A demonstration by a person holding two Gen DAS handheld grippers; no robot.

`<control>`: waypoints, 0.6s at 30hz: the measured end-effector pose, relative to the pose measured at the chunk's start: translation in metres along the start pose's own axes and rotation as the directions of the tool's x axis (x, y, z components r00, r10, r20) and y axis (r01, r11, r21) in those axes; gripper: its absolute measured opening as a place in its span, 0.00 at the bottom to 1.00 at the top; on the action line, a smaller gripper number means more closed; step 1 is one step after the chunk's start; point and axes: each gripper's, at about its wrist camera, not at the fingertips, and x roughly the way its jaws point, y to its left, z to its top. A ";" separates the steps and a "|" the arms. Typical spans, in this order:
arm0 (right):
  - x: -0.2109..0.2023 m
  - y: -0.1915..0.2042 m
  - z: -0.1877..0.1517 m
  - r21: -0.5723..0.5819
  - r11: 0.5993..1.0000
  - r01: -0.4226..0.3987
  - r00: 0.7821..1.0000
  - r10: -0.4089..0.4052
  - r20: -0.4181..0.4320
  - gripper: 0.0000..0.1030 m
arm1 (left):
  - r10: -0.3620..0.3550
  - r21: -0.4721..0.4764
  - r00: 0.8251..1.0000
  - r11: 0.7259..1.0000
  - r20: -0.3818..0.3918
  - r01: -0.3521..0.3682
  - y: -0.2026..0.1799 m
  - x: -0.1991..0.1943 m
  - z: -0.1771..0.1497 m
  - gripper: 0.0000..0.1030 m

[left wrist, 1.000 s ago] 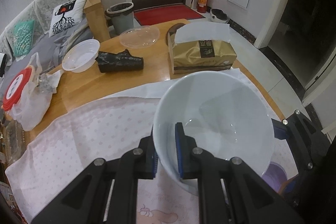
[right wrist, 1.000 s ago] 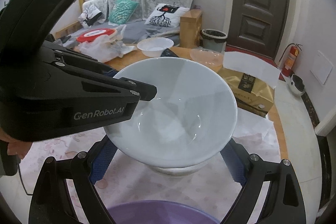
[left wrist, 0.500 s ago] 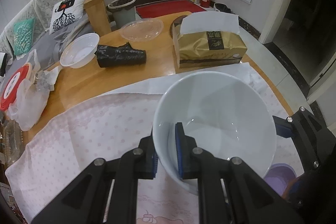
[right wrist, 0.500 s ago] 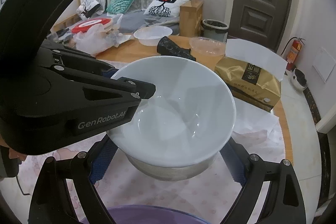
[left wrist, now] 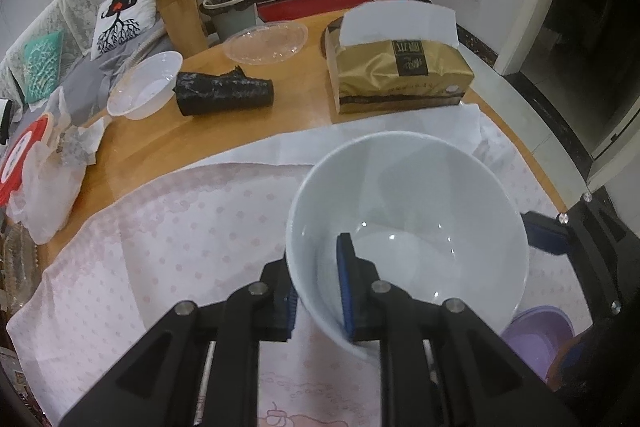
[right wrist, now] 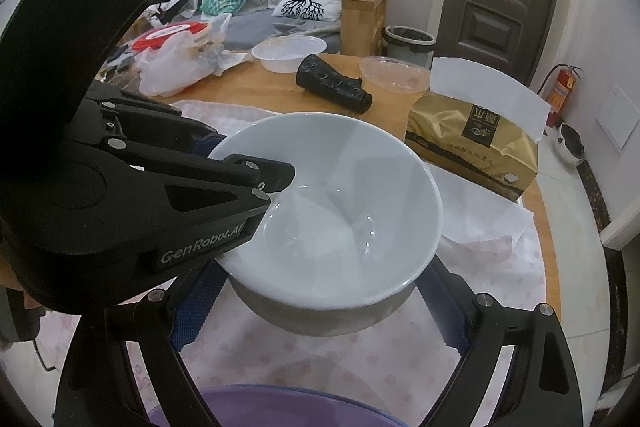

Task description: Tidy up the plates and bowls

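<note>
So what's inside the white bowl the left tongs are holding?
The white bowl looks empty; only one finger of the left tongs reaches inside, covering part of the wall.

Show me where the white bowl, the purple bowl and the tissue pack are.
white bowl (left wrist: 416,211), left wrist view, inner wall.
purple bowl (right wrist: 304,409), right wrist view, its near rim.
tissue pack (left wrist: 400,79), left wrist view, gold front face.

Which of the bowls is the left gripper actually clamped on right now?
The big white ceramic bowl: the left gripper pinches its near rim. The smaller white plastic bowl sits untouched far back, and the purple one is ungripped.
</note>
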 end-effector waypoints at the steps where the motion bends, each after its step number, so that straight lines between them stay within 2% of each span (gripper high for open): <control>1: 0.000 -0.001 0.000 0.001 1.000 -0.005 1.000 0.005 -0.001 0.87 | 0.006 0.004 1.000 1.000 -0.001 -0.006 -0.001 0.001 -0.001 0.15; 15: -0.004 -0.002 -0.007 0.004 1.000 -0.019 1.000 0.019 0.003 0.92 | 0.021 0.010 1.000 1.000 0.007 -0.021 0.000 -0.002 -0.005 0.15; 18: -0.004 -0.004 -0.010 0.008 0.999 -0.032 0.999 0.032 0.009 0.92 | 0.015 -0.004 1.000 1.000 0.002 -0.015 0.006 -0.001 -0.004 0.22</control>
